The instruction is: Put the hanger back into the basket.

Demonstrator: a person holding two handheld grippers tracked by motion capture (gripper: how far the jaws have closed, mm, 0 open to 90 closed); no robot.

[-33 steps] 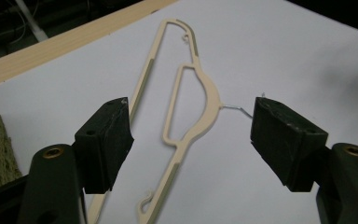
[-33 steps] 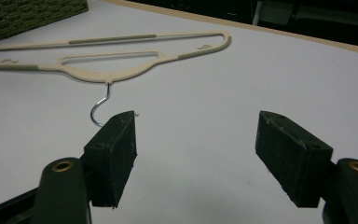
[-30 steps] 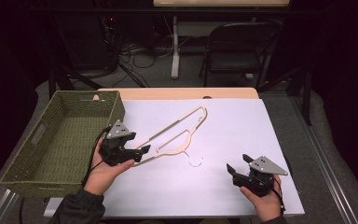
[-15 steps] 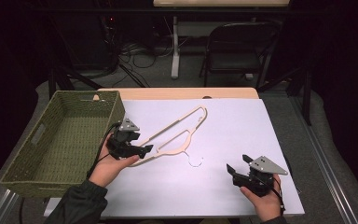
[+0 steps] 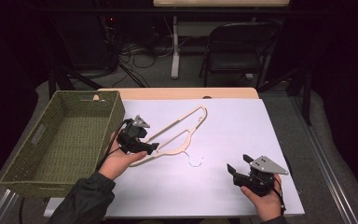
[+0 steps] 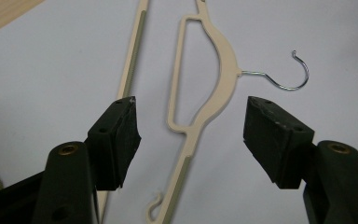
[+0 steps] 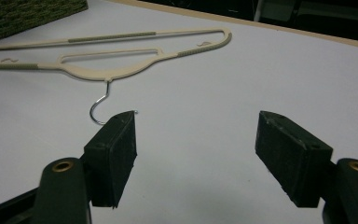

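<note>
Left gripper view: smooth cream plastic hanger (image 6: 223,65), curved wire hook (image 6: 284,77).

A cream plastic hanger (image 5: 177,133) (grey grip strips, wire hook) lies flat on the white tabletop beside the basket.

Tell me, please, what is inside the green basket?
The green basket looks empty: its woven floor shows bare in the high view. The strip just behind its near wall is covered, so I cannot see that part.
</note>
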